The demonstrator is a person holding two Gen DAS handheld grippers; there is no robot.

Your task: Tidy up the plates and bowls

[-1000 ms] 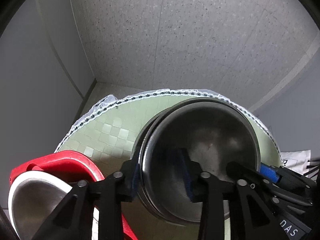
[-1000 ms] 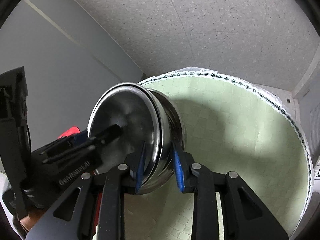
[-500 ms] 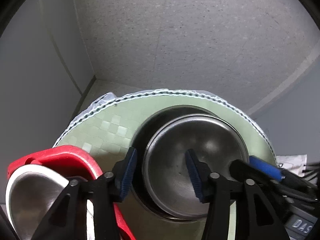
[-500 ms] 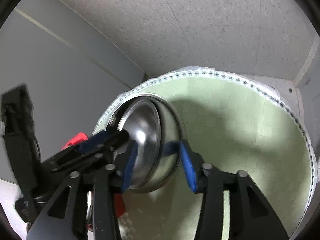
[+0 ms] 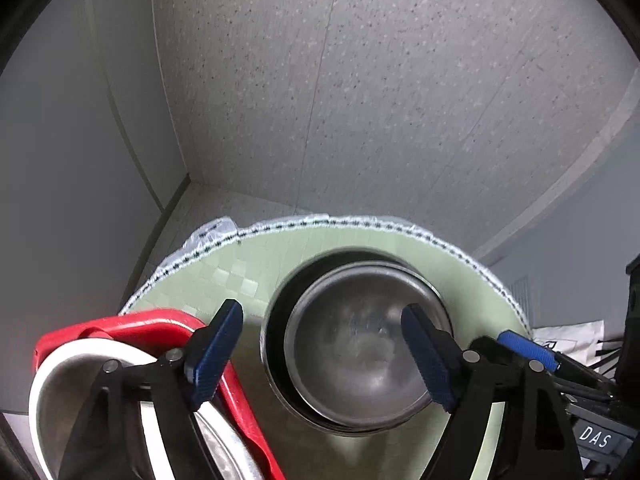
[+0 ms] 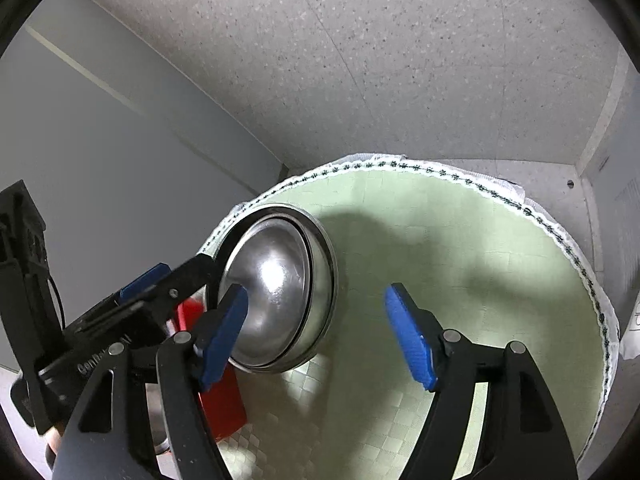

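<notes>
With both hand-held grippers [image 5: 322, 348] [image 6: 316, 336] spread wide, the steel bowls [image 5: 360, 352] sit nested, so we judge the red-rimmed dish [image 5: 132, 328] next.

The left gripper [image 5: 322, 354] is built from black plastic arms, each tipped with a ribbed blue pad [image 5: 214, 354] and pinned with silver screws. The right gripper [image 6: 316, 340] is made alike, with blue pads [image 6: 408, 340] on black arms. White lettering is printed on both black bodies, "DAS" on 1
</notes>
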